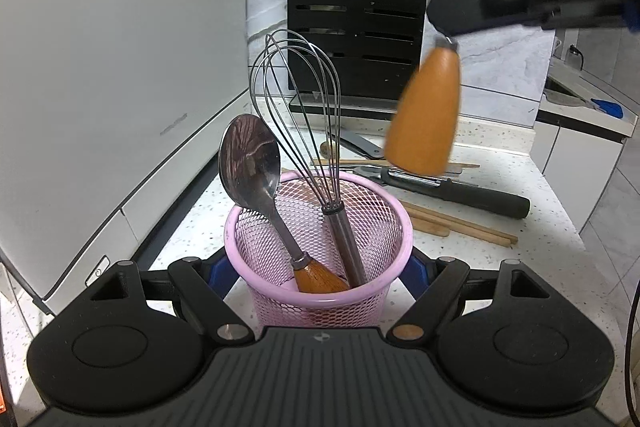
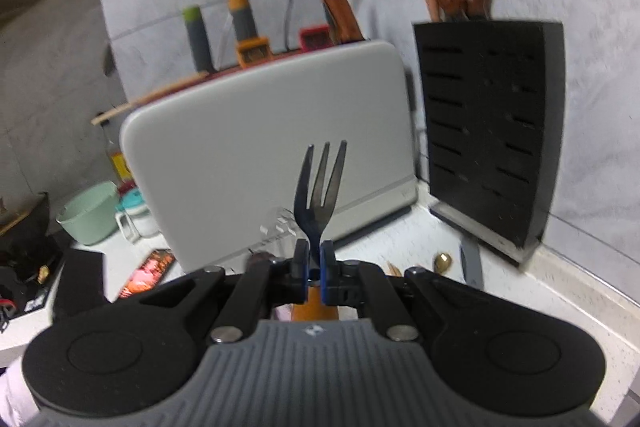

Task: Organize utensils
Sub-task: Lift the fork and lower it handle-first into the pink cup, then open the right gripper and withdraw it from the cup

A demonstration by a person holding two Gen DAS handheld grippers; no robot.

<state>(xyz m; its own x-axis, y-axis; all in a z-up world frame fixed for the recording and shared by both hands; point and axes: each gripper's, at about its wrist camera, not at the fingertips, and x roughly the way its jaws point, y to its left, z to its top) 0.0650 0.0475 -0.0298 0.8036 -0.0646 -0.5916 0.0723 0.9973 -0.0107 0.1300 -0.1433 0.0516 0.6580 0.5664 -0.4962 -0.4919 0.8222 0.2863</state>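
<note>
The left claw clamps the pink basket steady at lower centre, while the right claw grips the fork upright for insertion.

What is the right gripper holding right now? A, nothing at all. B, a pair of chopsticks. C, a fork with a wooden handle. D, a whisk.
C: the right gripper is shut on the fork, tines up, its wooden handle hanging below, while the whisk stands in the pink basket.
</note>
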